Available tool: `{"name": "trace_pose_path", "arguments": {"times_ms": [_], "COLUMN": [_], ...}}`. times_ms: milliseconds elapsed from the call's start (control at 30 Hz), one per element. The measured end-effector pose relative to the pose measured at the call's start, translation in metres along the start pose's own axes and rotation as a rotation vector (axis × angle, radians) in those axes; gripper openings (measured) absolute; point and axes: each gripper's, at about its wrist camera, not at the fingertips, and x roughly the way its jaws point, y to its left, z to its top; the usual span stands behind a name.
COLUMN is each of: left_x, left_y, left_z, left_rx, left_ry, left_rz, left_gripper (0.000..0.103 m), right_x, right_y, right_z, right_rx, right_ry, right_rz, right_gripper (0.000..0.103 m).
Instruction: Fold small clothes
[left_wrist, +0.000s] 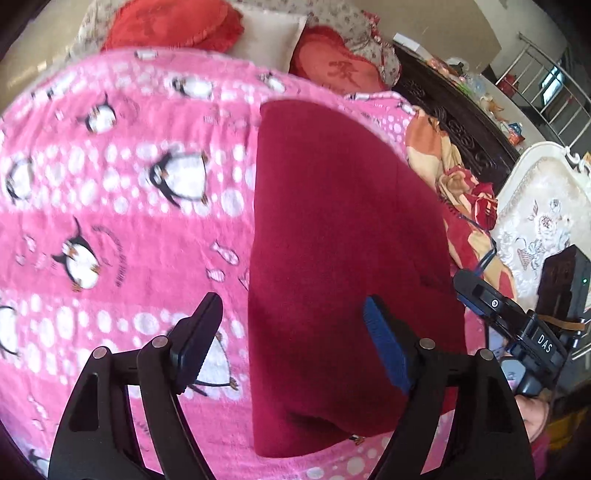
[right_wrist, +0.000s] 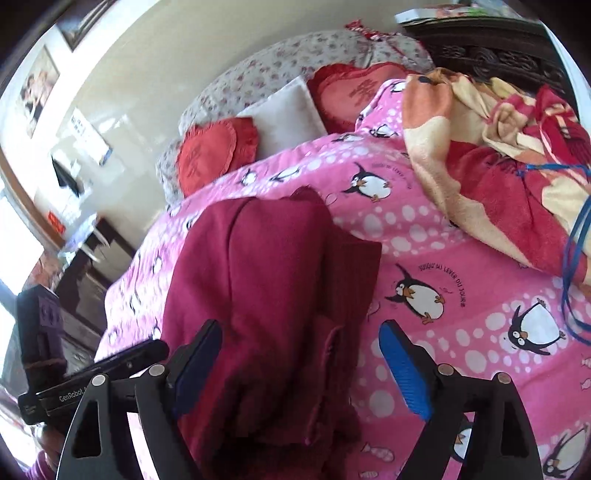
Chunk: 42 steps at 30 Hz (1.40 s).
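A dark red garment (left_wrist: 343, 258) lies folded in a long strip on the pink penguin blanket (left_wrist: 129, 221). My left gripper (left_wrist: 291, 314) hovers open above the garment's near left edge, and its pads touch nothing. In the right wrist view the same dark red garment (right_wrist: 273, 280) lies in layered folds with a cuff near the front. My right gripper (right_wrist: 301, 343) stands open, its jaws wide on either side of the cloth's near end without pressing on it. The other gripper's body (left_wrist: 517, 325) shows at the right of the left wrist view.
A crumpled orange, cream and red blanket (right_wrist: 498, 166) with a blue cord lies to the right. Red heart cushions (right_wrist: 210, 151) and a white pillow (right_wrist: 284, 114) sit at the bed's head. A dark carved headboard (left_wrist: 461, 129) and a white cabinet (left_wrist: 543, 206) stand beyond the bed.
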Motion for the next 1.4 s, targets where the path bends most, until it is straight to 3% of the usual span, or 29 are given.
{"name": "trace_pose_path", "arguments": {"times_ms": [167, 233, 267, 300, 400, 500, 567, 833, 1067, 1133, 1233, 1400], "left_x": [0.028, 0.035, 0.037, 0.037, 0.032, 0.017, 0.005, -0.056, -0.087, -0.085, -0.073, -0.089], "left_y": [0.011, 0.010, 0.009, 0.006, -0.003, -0.010, -0.011, 0.006, 0.043, 0.059, 0.078, 0.081], "left_z": [0.003, 0.003, 0.003, 0.003, 0.005, 0.005, 0.005, -0.006, -0.033, -0.044, -0.059, -0.065], "left_rx": [-0.084, -0.101, -0.100, -0.092, -0.055, -0.013, 0.009, 0.011, -0.021, -0.039, -0.078, -0.082], "left_ry": [0.055, 0.067, 0.064, 0.063, 0.056, 0.033, 0.017, -0.063, -0.059, -0.037, 0.014, -0.054], "left_rz": [-0.083, -0.102, -0.107, -0.108, -0.102, -0.097, -0.098, -0.052, 0.050, 0.084, 0.161, 0.179], "left_gripper": [0.084, 0.084, 0.084, 0.084, 0.072, 0.057, 0.051, 0.051, 0.051, 0.051, 0.051, 0.051], "right_x": [0.038, 0.043, 0.044, 0.044, 0.041, 0.031, 0.025, 0.014, 0.036, 0.051, 0.071, 0.035], "right_y": [-0.023, -0.027, -0.024, -0.020, -0.010, 0.001, 0.010, 0.059, 0.105, 0.112, 0.113, 0.120], "right_z": [-0.003, -0.003, -0.002, -0.002, 0.001, 0.002, 0.003, 0.002, -0.024, -0.036, -0.050, -0.036], "right_rx": [0.094, 0.119, 0.102, 0.082, 0.057, 0.024, 0.006, -0.046, -0.087, -0.111, -0.134, -0.166], "right_ry": [0.110, 0.106, 0.099, 0.107, 0.119, 0.109, 0.101, 0.099, 0.178, 0.224, 0.294, 0.203], "right_rz": [0.092, 0.127, 0.135, 0.145, 0.163, 0.151, 0.162, 0.245, 0.309, 0.282, 0.145, 0.140], "right_gripper": [0.085, 0.087, 0.083, 0.069, 0.051, 0.046, 0.045, 0.044, 0.044, 0.044, 0.045, 0.045]}}
